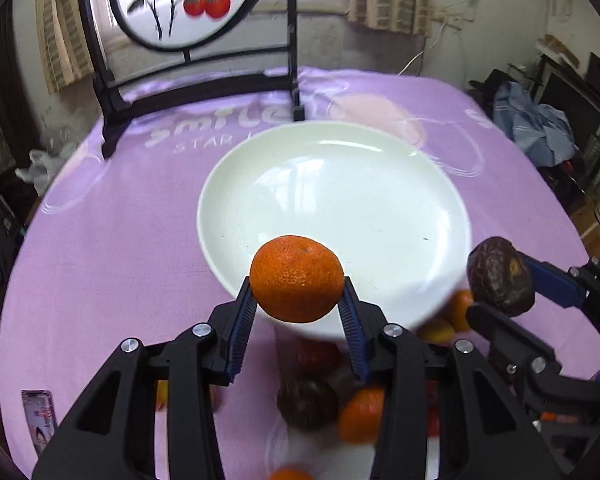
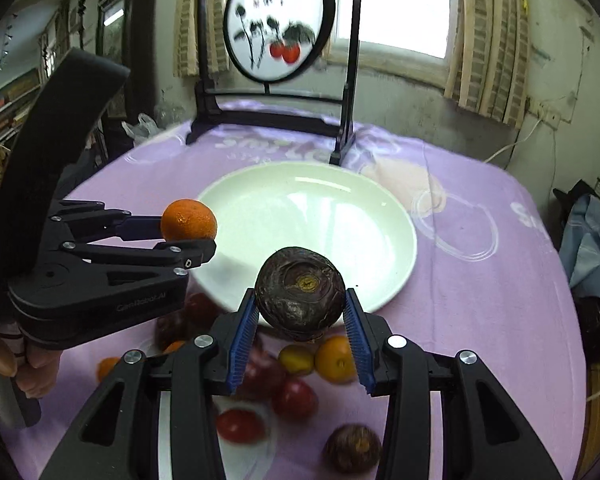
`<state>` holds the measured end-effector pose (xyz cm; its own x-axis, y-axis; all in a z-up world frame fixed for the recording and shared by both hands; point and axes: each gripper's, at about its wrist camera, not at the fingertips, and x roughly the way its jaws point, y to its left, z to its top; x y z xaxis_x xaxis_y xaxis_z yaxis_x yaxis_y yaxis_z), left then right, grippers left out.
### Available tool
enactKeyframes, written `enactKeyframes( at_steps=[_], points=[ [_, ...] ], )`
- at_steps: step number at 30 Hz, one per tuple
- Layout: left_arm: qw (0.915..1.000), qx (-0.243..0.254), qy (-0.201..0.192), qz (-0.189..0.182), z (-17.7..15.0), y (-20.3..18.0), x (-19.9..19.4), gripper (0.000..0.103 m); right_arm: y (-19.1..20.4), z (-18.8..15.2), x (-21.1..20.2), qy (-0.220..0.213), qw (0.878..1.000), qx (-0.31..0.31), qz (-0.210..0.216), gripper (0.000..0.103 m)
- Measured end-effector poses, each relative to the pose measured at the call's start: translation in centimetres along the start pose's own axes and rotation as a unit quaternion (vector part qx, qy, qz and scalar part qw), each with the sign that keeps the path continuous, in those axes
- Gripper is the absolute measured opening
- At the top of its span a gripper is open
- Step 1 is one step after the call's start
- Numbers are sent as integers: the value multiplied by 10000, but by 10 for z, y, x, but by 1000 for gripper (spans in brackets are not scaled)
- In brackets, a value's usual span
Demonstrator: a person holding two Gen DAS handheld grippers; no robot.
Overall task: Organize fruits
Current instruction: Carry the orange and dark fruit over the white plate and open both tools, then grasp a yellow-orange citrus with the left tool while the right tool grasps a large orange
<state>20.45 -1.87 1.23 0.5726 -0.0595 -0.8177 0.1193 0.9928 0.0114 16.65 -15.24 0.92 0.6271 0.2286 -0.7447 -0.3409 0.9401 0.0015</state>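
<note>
- Two grippers show in both views, each with one fruit pinched between its blue ribbed pads.
- Left gripper [image 1: 298, 300] is closed partway on an orange mandarin [image 1: 297, 278], which sits at the very tips of its fingers, raised above the near rim of the white plate [image 1: 340, 184].
- Right gripper [image 2: 300, 310] is closed partway on a dark purple wrinkled fruit [image 2: 300, 292], also held at the fingertips, raised over the plate's near edge.
- From the left wrist view the right gripper's fruit hangs just to the right of the plate; from the right wrist view the mandarin hangs at the plate's left rim.
- One plate, with no fruit in it, rests on the purple tablecloth [image 1: 112, 248].
- Loose fruit [image 2: 296, 396] lies on the cloth below both grippers: oranges, red ones, a yellow one and a dark one; blur prevents an exact count.
- One round painted screen [image 2: 280, 20] on a black stand rises behind the plate.
- One hand [image 2: 36, 376] grips the left gripper's handle.
</note>
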Motion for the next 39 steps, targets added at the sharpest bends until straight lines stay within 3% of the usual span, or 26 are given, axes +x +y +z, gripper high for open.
enactKeyframes(
  at_steps=[5,7,8,14,17,19,24,30,39],
  points=[
    [9994,67,324,77,8,-3,39,44,-6,7,47,579,9983,116,-14,46],
    [9994,80,313,119,11,-5,44,62,-5,8,55,696,9975,128,23,51],
    [9996,88,219,154,12,-6,42,63,-5,9,55,658,9978,123,22,56],
    [9998,74,-73,151,3,-2,6,77,-9,-5,17,357,9992,183,23,59],
    [9996,4,-236,166,-15,5,-20,86,-18,-24,-9,259,9991,318,-66,68],
    [9993,-38,-312,206,-30,8,-34,90,-24,-37,-22,255,9987,443,-79,68],
    [9990,-193,-369,150,-75,16,-57,93,-32,-84,-54,294,9969,676,-275,68],
    [9987,-492,-151,-35,-126,26,-70,93,-27,-125,-79,326,9952,837,-398,69],
    [9982,-590,80,-52,-170,30,-78,93,-16,-168,-98,423,9934,826,-680,70]
  ],
)
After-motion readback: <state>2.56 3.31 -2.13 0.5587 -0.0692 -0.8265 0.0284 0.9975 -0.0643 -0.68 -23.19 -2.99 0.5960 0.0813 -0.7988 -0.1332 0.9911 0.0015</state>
